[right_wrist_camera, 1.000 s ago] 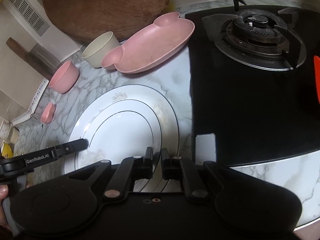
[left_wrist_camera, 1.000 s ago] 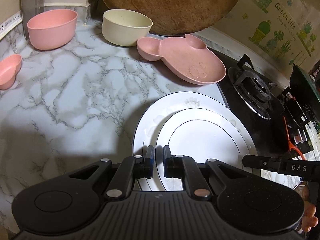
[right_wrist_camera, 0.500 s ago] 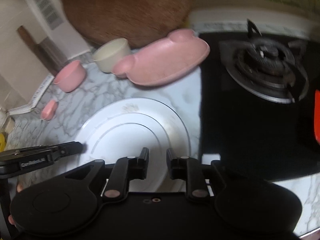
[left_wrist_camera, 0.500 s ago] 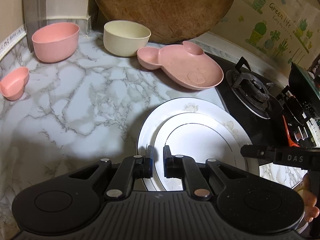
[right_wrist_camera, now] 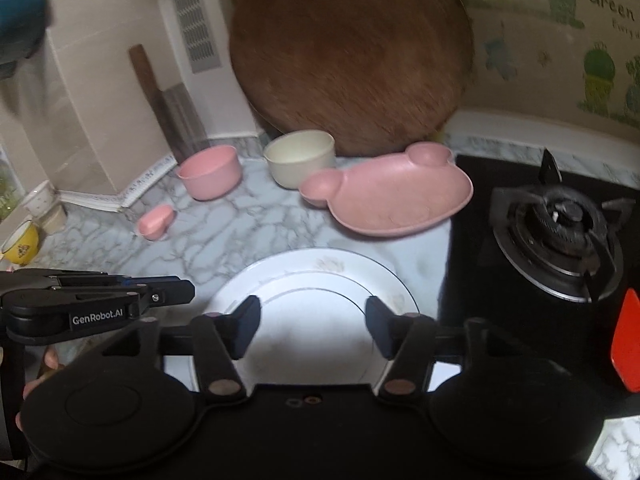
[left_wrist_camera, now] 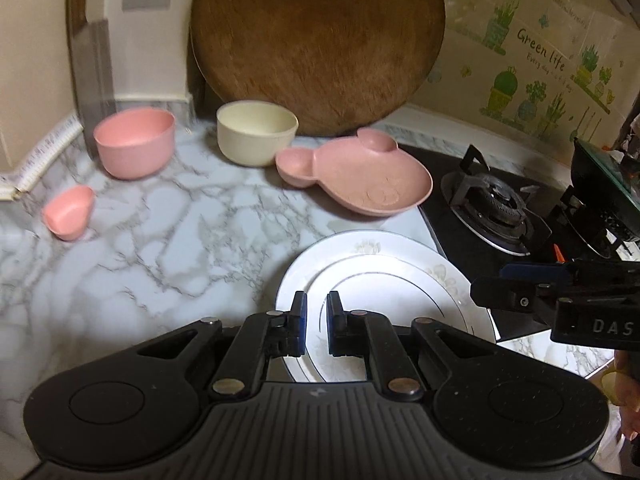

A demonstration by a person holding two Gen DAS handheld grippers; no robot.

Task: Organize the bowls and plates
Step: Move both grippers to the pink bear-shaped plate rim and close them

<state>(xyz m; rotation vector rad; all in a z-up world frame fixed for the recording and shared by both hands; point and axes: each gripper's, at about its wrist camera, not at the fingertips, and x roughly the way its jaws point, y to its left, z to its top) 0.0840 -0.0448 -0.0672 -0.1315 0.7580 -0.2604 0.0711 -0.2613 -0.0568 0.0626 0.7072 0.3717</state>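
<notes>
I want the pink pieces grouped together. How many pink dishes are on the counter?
3. A pink bowl stands at the back left, a small heart-shaped dish in front of it to the left, and a bear-shaped plate lies beside the stove. No others visible.

The left gripper point(left_wrist_camera: 316, 320) hides the white plates' point(left_wrist_camera: 384, 280) near rim.

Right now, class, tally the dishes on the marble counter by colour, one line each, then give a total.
Pink: 3 (pink bowl, small pink dish, bear-shaped plate)
Cream: 1 (cream bowl)
White: 2 (large white plate with a smaller white plate stacked on it)
Total: 6
</notes>
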